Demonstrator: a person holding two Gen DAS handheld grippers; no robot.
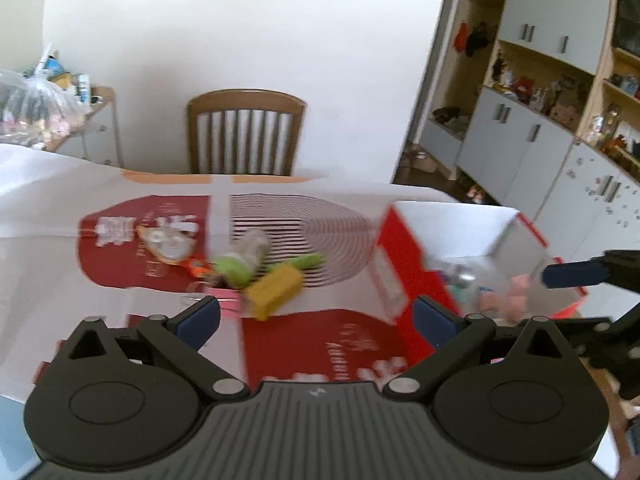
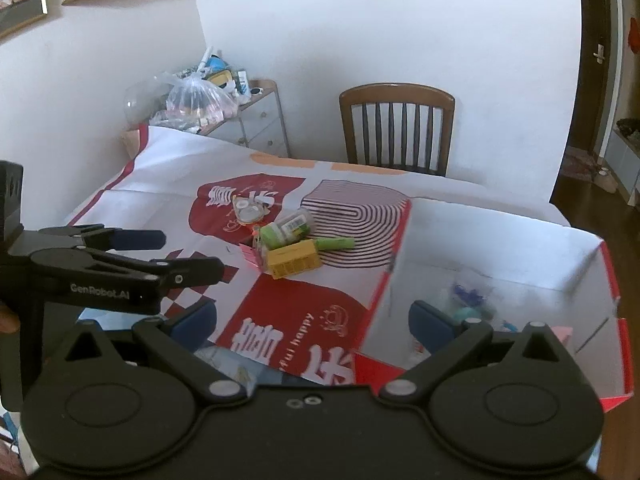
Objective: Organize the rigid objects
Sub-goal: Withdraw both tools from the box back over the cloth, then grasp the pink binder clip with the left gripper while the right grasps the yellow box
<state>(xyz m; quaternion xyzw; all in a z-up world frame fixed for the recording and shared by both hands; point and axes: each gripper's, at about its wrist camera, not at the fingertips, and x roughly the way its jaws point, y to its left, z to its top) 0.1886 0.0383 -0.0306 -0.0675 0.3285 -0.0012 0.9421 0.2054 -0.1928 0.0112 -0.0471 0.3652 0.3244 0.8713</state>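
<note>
Our left claw [image 1: 316, 320] is spread wide and holds nothing. Our right claw [image 2: 312, 326] is spread wide too, above the red and white cardboard box [image 2: 608, 280]. The yellow hard plastic block [image 2: 294, 263] lies on the tabletop [image 2: 168, 168] beside the box. It looks light and stiff; we should pinch its long flat sides.

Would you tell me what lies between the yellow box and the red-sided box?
Only bare patterned tablecloth lies between yellow box and red-sided box, seen in the right wrist view.

A table [image 2: 168, 168] bears a printed cloth [image 2: 280, 320], small items [image 2: 294, 258] and a box [image 2: 600, 320].
</note>
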